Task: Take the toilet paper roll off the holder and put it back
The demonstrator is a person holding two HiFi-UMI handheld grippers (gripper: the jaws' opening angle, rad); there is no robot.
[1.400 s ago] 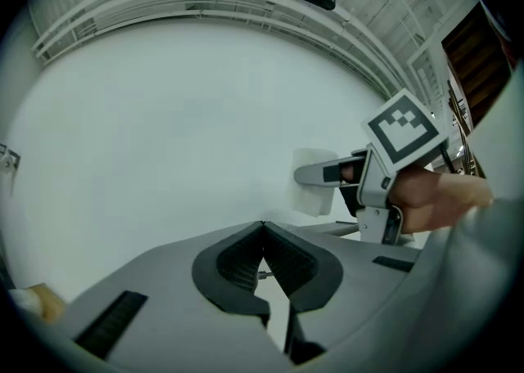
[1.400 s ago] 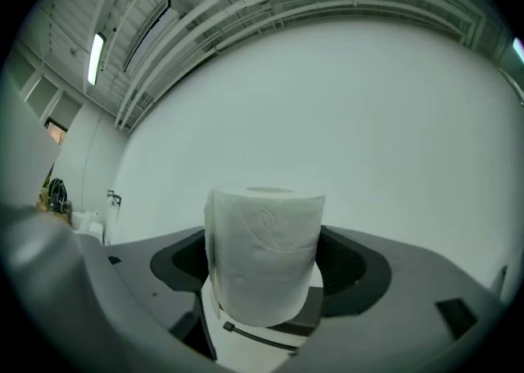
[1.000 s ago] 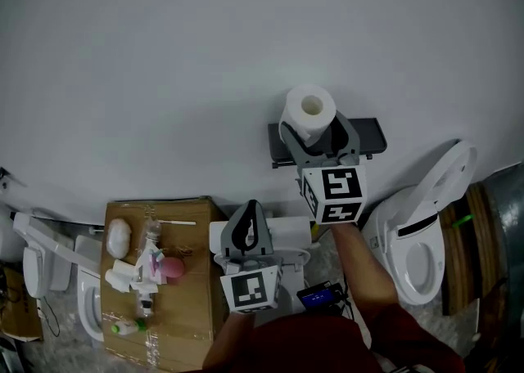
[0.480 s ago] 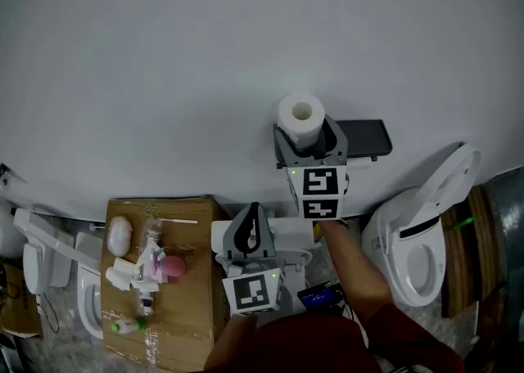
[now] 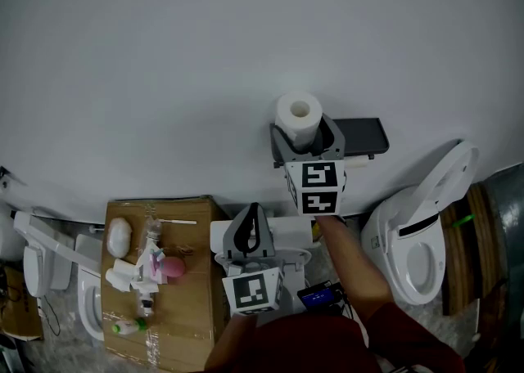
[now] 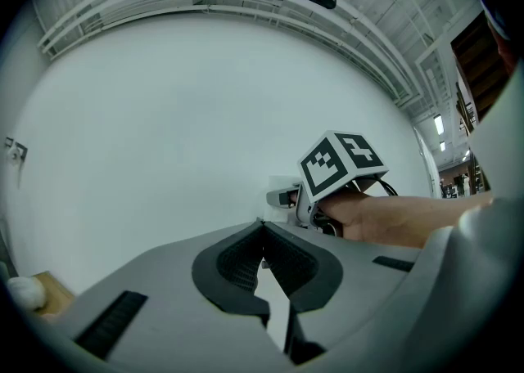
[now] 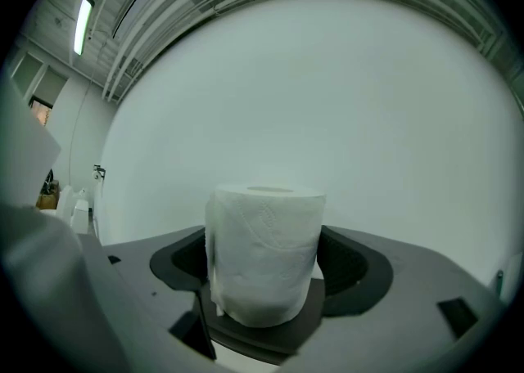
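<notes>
Right gripper (image 7: 266,269) pinches the toilet paper roll (image 7: 264,232) — head view adds the holder (image 5: 364,136).

R gripper (image 5: 305,141), w/ toilet paper roll (image 5: 297,117) clamped in its jaws, has shifted left & further out toward the wall (image 5: 205,52) vs 1 s ago; barely any drift in last half sec. Holder shelf (image 5: 364,136), earlier mostly behind the jaws, now shows on gripper's right.

Toilet paper roll (image 7: 264,253): soft white paper, embossed, matt. Right tongs (image 5: 309,137): smooth grey plastic, black ribbed pads (image 7: 354,269). Holder (image 5: 362,136): dark, matt. Toilet (image 5: 413,242) right of holder: glossy white.
</notes>
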